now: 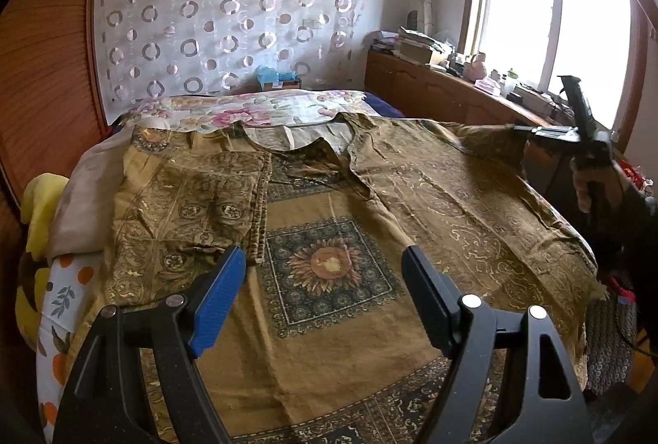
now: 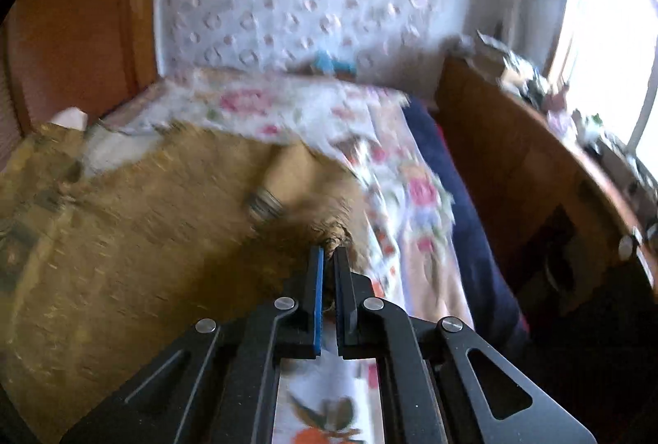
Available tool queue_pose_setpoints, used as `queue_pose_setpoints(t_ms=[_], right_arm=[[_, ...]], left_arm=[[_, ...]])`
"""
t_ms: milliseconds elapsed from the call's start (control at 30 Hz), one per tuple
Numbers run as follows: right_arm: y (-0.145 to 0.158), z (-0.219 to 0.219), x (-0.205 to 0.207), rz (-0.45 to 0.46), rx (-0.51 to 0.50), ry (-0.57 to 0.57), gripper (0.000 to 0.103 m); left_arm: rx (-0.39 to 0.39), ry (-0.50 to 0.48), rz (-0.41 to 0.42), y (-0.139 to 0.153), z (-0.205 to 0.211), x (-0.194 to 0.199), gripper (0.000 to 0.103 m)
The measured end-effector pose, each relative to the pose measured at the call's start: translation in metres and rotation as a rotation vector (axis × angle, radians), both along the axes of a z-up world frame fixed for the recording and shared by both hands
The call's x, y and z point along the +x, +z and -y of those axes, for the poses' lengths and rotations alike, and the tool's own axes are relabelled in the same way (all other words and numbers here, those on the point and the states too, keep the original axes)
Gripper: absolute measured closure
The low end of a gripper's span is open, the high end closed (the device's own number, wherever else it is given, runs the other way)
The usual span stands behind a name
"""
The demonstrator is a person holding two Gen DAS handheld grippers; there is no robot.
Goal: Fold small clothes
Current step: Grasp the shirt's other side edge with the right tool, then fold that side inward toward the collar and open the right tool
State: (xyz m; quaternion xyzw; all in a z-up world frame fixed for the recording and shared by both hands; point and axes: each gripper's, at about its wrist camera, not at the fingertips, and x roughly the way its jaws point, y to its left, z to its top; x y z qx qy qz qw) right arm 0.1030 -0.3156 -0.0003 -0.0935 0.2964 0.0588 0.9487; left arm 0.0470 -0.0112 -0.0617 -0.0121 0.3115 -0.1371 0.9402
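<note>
A bed with a floral cover fills the scene, and spread flat across it lies a brown patterned shirt, its left sleeve already folded in over the body and its right sleeve stretched out toward the far right. The left gripper hovers above the near part of the shirt, fingers wide apart and holding nothing. The right gripper, seen through motion blur, has its fingers narrowed on the bunched end of the right sleeve.
</note>
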Motion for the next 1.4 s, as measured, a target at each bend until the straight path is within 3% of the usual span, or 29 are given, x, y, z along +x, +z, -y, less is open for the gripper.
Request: queue_pose_setpoints(t_ms=[133, 333, 533, 633, 700, 767, 1100, 1400], right_arm=[[0.001, -0.041, -0.021, -0.002, -0.025, 0.114, 0.099], [-0.035, -0.069, -0.029, -0.115, -0.035, 0.18, 0.099], [-0.053, -0.066, -0.024, -0.167, -0.031, 0.169, 0.098], [-0.047, -0.065, -0.027, -0.171, -0.014, 0.177, 0.089], [-0.044, -0.063, -0.027, -0.17, -0.007, 0.179, 0.07], [-0.041, -0.064, -0.034, -0.153, 0.0, 0.178, 0.065], [-0.011, -0.035, -0.045, -0.074, 0.055, 0.126, 0.064], [-0.032, -0.007, 0.008, -0.194, 0.16, 0.025, 0.064]], left_arm=[[-0.001, 0.003, 0.001, 0.001, -0.001, 0.0, 0.024], [-0.004, 0.002, 0.006, 0.003, -0.004, -0.001, 0.024], [-0.013, 0.012, 0.012, 0.005, -0.008, 0.0, 0.024], [-0.011, 0.013, 0.013, 0.006, -0.008, -0.001, 0.024], [-0.011, 0.013, 0.012, 0.006, -0.008, -0.001, 0.024], [-0.013, 0.012, 0.013, 0.006, -0.008, -0.001, 0.024], [-0.014, 0.012, 0.012, 0.005, -0.007, -0.001, 0.024], [-0.011, 0.009, 0.005, 0.005, -0.005, -0.001, 0.024]])
